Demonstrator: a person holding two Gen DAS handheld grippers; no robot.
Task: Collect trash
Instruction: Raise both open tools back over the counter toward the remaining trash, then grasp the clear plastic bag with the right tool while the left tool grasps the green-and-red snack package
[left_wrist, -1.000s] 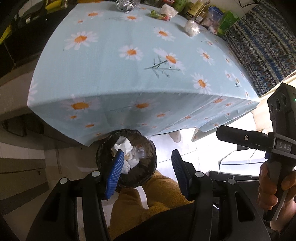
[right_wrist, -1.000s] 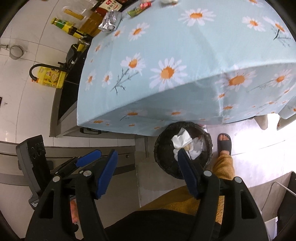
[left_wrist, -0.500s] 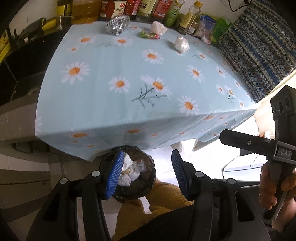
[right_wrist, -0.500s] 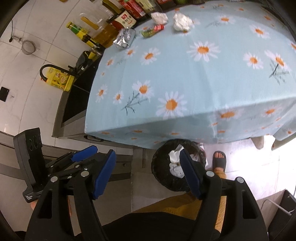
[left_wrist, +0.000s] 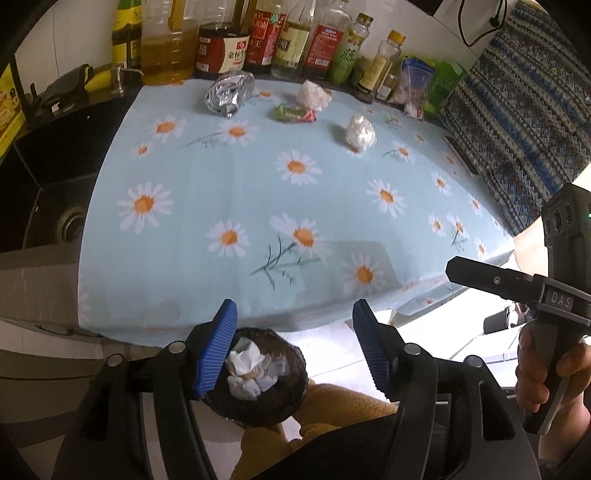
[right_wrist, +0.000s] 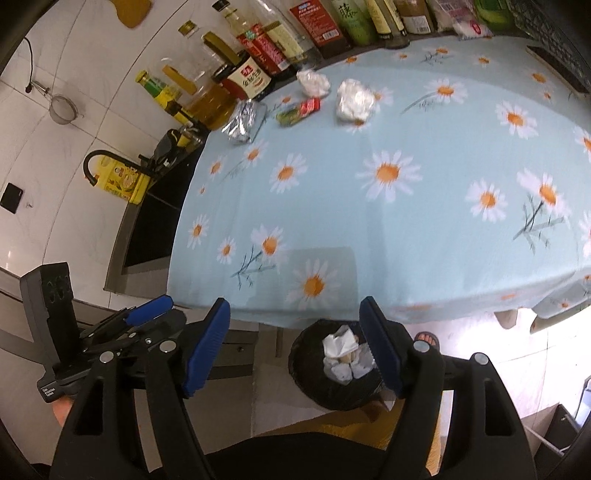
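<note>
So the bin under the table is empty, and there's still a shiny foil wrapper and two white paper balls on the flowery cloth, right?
Not quite: the bin is not empty. The left wrist view shows crumpled white tissues inside it. The rest is right: the shiny foil wrapper and two white paper balls lie on the flowery cloth.

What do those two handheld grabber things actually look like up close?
Both look alike. The left gripper and right gripper have black plastic frames with silver rivets and bright blue ribbed pads on the jaws. Seen from the left camera, the right one is a black pistol-grip handle marked "DAS", with a small green light, held in a bare hand.
</note>
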